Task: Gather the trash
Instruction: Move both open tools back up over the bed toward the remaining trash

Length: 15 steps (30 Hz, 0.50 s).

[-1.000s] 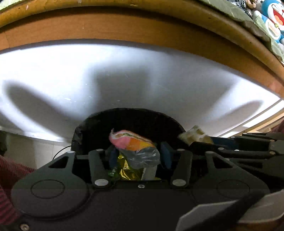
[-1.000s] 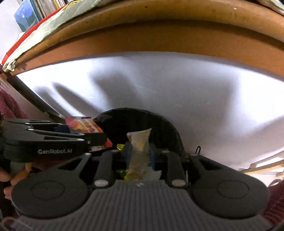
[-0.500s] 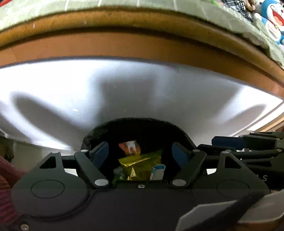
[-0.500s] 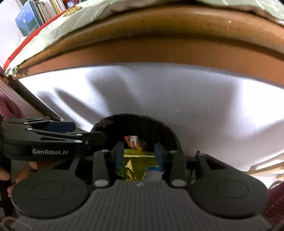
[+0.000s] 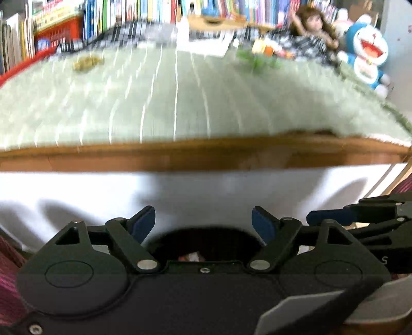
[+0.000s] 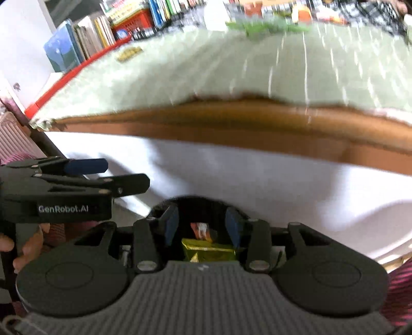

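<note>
Left hand-held gripper (image 5: 203, 221) jaws wide apart, empty; right hand-held gripper (image 6: 201, 226) parted, empty, alongside.

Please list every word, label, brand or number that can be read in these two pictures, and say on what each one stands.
"GenRobot.AI": white letters on the side of the left gripper, seen from the right wrist.
"S": a lone white letter on the right gripper's side, seen from the left wrist; the rest is cut off.
Book spines and the red crate: print too blurred to read.
</note>
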Each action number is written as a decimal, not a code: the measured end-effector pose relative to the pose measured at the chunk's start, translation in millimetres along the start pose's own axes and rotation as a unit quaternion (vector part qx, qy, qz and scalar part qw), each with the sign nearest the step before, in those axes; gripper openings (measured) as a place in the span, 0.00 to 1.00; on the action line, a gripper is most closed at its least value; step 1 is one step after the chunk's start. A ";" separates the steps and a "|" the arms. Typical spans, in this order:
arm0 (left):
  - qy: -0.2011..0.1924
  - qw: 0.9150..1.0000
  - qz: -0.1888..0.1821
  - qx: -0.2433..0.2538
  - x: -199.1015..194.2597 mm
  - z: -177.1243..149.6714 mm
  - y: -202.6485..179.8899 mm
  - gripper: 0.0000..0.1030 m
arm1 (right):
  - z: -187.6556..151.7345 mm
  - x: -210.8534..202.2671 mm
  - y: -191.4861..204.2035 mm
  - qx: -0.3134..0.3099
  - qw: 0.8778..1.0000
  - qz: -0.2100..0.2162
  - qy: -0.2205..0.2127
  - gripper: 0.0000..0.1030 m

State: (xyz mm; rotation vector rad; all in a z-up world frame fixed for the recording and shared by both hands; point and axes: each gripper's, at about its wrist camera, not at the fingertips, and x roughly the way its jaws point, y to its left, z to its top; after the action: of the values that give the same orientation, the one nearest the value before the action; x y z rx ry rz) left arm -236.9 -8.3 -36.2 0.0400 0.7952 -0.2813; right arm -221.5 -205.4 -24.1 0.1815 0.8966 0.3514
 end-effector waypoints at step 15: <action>-0.126 0.991 0.042 -0.022 -30.1 84.2 32.7 0.84 | 63.3 -28.6 -8.3 -0.014 0.992 -0.042 -0.120 0.68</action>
State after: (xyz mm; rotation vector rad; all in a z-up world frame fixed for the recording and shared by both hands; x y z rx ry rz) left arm -189.4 18.3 41.9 -0.0030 0.5467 -0.1836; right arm -186.1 -224.4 33.2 0.1560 0.6588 0.2577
